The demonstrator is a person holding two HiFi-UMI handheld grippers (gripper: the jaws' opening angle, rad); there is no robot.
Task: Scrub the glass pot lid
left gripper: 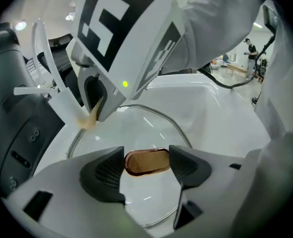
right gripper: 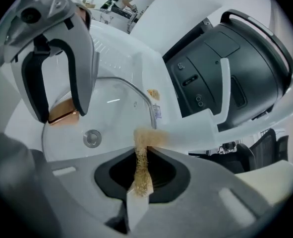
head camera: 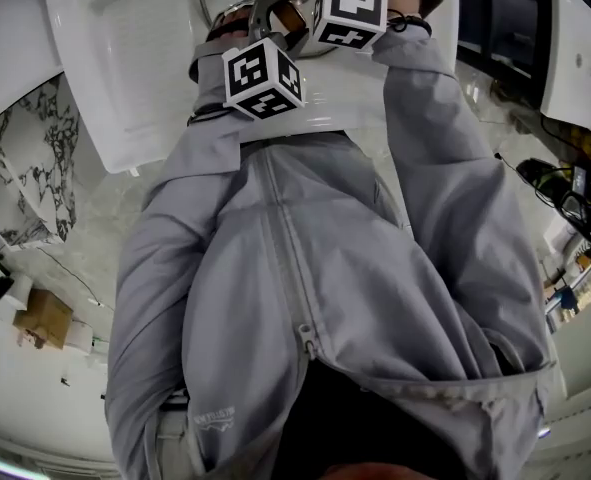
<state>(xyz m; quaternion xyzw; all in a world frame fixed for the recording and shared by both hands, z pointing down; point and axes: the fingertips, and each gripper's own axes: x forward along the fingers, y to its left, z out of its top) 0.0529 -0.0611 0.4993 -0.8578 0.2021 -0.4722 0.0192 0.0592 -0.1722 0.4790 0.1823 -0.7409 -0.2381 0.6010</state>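
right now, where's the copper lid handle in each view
Head view: the copper handle is at top centre, between the two marker cubes.
Left gripper view: the copper handle is low centre, between the left tongs.
Right gripper view: the copper handle is at mid left, under the left tongs' tips.
Shared landmark: the white sink around the lid.
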